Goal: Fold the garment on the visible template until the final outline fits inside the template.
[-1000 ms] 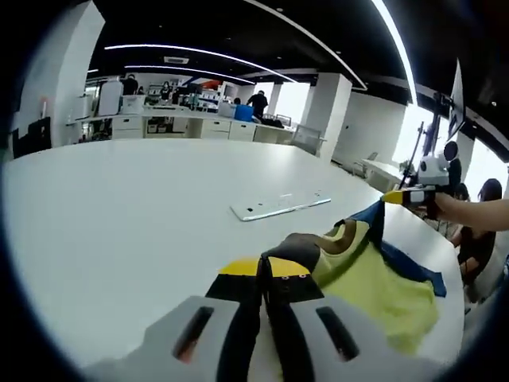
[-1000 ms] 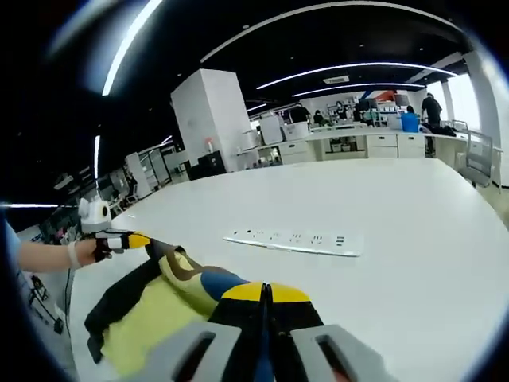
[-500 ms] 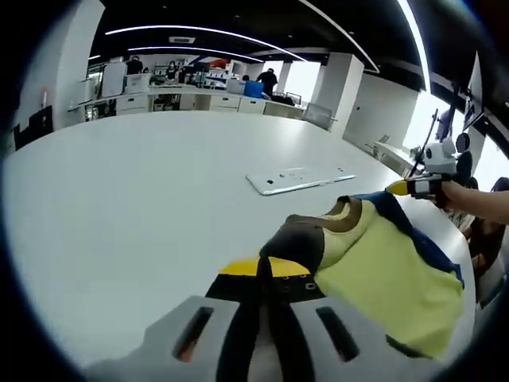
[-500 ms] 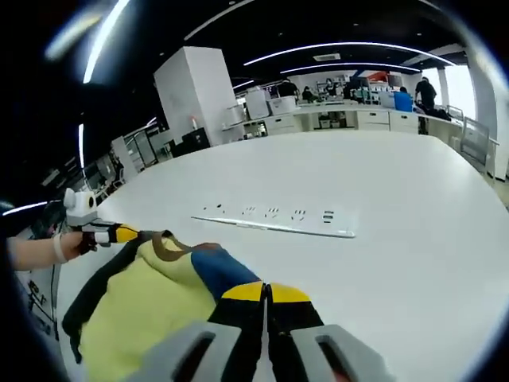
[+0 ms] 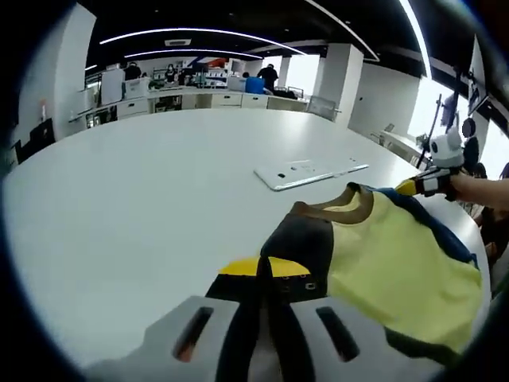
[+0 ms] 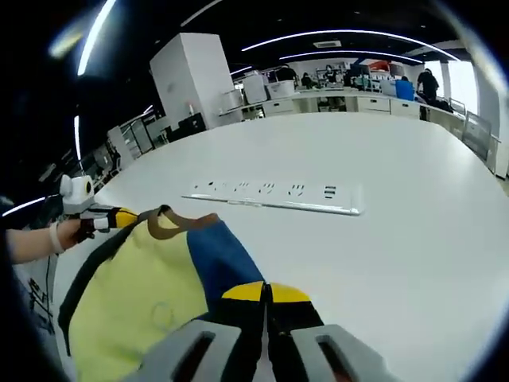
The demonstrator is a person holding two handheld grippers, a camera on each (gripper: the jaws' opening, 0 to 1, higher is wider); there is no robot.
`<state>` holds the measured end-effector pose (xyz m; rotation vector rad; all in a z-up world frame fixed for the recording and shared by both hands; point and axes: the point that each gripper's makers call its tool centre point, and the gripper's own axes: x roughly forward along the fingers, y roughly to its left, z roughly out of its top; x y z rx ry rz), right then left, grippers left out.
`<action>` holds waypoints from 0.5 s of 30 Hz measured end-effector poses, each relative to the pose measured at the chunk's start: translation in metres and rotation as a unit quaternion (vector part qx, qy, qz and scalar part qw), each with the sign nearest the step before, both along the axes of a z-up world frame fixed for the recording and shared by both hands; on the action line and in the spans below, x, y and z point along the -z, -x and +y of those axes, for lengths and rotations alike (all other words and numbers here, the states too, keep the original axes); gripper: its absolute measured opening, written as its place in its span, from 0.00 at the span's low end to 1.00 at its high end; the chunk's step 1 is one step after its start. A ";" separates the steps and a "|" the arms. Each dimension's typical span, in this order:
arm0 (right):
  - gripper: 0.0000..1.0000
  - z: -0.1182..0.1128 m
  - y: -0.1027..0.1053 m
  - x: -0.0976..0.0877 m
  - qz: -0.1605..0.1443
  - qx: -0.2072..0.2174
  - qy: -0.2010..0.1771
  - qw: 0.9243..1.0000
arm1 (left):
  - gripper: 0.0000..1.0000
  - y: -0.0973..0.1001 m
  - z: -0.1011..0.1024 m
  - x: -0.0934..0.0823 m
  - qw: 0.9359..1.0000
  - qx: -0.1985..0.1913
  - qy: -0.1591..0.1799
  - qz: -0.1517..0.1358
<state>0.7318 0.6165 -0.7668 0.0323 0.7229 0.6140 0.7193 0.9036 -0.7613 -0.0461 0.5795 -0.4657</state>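
We see a large white tabletop (image 5: 143, 199) in an open office with a dark ceiling and long curved light strips (image 5: 199, 33). White pillars (image 6: 203, 76), far desks (image 6: 358, 102) and bright windows (image 5: 302, 76) stand behind.

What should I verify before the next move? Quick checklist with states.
1. Left gripper shut on the garment at its dark shoulder: ok.
2. Right gripper shut on the blue shoulder: ok.
3. Garment stretched between the grippers, collar showing: ok.
4. Template outline on the white table: cannot tell.
5. Power strip apart from the garment: ok.
6. Garment's lower hem lying flat: cannot tell.
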 end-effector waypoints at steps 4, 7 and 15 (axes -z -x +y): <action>0.00 -0.001 -0.001 -0.005 -0.014 0.000 -0.003 1.000 | 0.00 -0.002 -0.002 -0.006 1.000 0.005 0.018 -0.010; 0.02 -0.002 -0.003 -0.010 -0.033 0.003 -0.019 0.999 | 0.00 -0.001 -0.005 -0.008 1.000 0.011 0.026 -0.010; 0.45 -0.005 0.007 -0.016 -0.057 0.000 -0.035 0.998 | 0.43 0.003 -0.021 -0.019 0.998 0.049 0.036 -0.036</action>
